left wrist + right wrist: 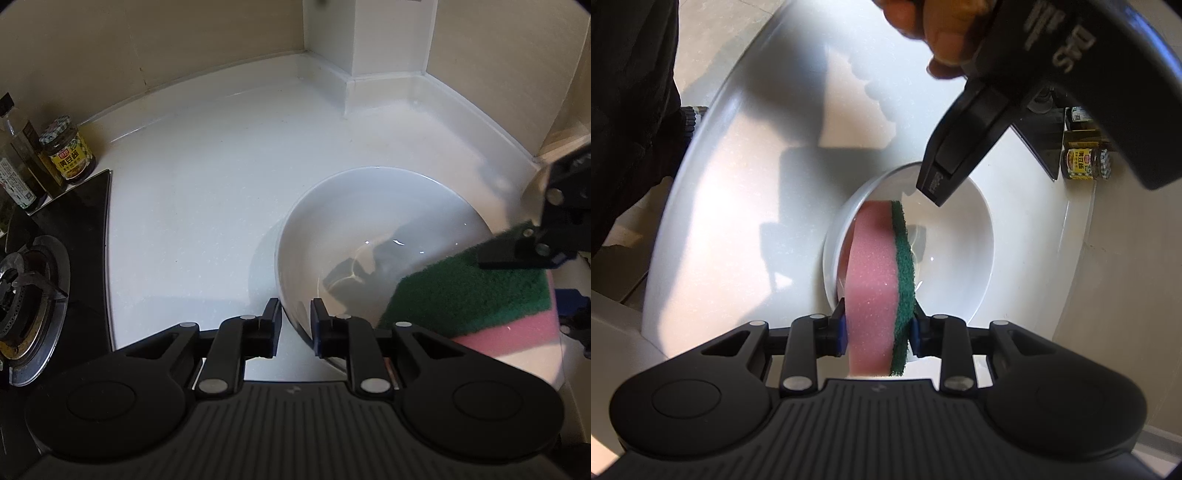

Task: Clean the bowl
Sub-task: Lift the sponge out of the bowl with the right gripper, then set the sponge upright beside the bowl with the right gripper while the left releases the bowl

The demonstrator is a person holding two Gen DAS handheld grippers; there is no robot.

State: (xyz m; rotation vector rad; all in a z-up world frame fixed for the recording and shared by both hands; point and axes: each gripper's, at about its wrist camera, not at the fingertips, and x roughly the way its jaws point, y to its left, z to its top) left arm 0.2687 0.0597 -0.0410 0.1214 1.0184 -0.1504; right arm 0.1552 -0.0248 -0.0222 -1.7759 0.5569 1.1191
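Your right gripper (877, 332) was nearest, clenched on the sponge (873, 280), with its pads pressing both flat sides. That sponge was pink with a green scrubby face, and its far end reached down over the bowl (964, 251). Your left gripper (293, 325) was loose: its fingers stood apart on either side of the bowl's near rim, one outside and one inside, and I could not see them pinching it. Your hand (923, 26) on that gripper showed at the top of the right view. You looked to be at the scrubbing step, and I think the next move called for a firm hold on the rim so the bowl would not slide, then rubbing the green face round the inside. Go gently, since a smooth bowl on a smooth counter (207, 184) could skid or tip. You had the bowl sitting upright on the white counter, near the corner of the wall and well apart from the stove (33, 295) and the jar (68, 151). It was white, round and shiny, with a little clear water in the bottom and bright glints on it. I could see no food stuck inside.
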